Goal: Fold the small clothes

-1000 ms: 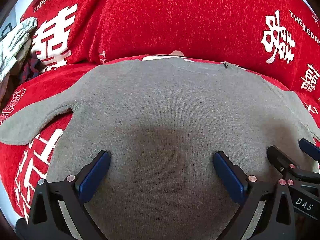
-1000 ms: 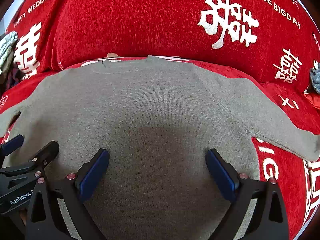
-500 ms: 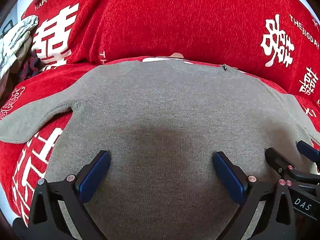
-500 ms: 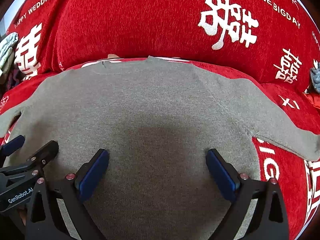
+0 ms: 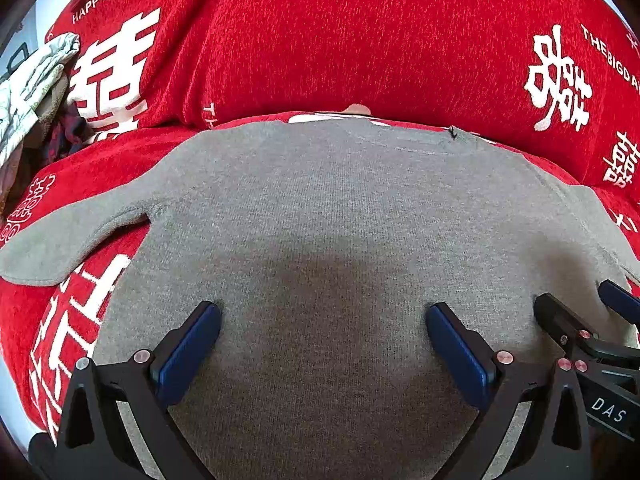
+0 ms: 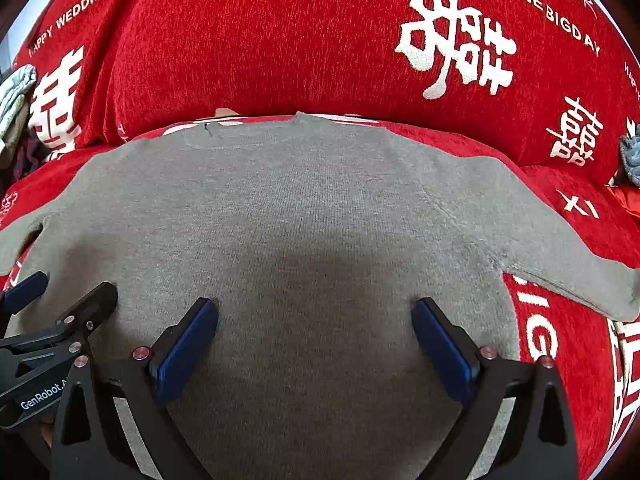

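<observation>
Grey knit sweater (image 5: pixel 340 220) flat, sleeves spread, on red cover (image 5: pixel 360 40)

Grey knit sweater (image 5: pixel 332 216), spread flat, sleeves out, neckline far side

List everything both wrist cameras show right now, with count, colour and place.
sweater: one, grey, spread flat on the seat, neckline toward the backrest, sleeves out to both sides
sofa cover: one, red with white characters and lettering, over seat and backrest
cloth pile: one heap, pale grey-green with darker pieces, far left end of the sofa
blue-grey item: one, right edge, too little shows to name
left gripper: one, black with blue pads, open over the sweater's lower part
right gripper: one, same colours, open beside it
</observation>
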Demonstrator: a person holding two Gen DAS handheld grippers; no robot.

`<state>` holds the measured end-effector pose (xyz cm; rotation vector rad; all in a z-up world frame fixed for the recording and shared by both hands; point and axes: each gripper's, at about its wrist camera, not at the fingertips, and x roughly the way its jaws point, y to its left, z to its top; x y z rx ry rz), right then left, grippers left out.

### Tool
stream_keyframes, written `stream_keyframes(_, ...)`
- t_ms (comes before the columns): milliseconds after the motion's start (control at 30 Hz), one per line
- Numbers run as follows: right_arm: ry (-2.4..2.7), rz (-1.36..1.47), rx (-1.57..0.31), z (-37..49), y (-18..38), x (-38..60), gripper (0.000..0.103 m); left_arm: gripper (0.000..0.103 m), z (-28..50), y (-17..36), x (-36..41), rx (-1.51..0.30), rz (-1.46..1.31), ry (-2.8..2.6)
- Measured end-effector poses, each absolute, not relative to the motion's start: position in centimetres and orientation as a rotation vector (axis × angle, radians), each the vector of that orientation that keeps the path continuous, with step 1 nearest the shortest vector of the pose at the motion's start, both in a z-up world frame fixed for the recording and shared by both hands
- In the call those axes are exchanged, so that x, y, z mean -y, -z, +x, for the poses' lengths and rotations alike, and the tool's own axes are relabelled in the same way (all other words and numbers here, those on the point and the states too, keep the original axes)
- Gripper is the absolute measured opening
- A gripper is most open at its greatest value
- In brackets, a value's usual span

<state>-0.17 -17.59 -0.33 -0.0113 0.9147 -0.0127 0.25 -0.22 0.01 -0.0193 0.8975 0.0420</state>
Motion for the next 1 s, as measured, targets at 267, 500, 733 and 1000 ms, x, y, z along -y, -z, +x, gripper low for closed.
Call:
stream_keyframes(267, 0.019, -0.011, -0.934, -0.1, 0.4, 17.6, 0.099, 0.103, 0.6, -0.2, 0.2, -0.927, -0.024, -0.05)
stream_keyframes(500, 0.019, -0.015, -0.984, 0.5, 0.3, 17.5, 0.099, 0.103, 1.8, -0.4, -0.1, -1.02, -0.041, -0.048)
stream_keyframes(733, 0.019, -0.031, -1.027, 1.0, 0.1, 17.5, 0.099, 0.103, 2.4, -0.5, 0.1, -1.086, -0.021, -0.025)
stream_keyframes(1000, 0.005, 0.028, -1.063, 1.6, -1.2, 18.4, 0.099, 0.103, 2.8, -1.2, 0.0, -1.121, -0.033, -0.024)
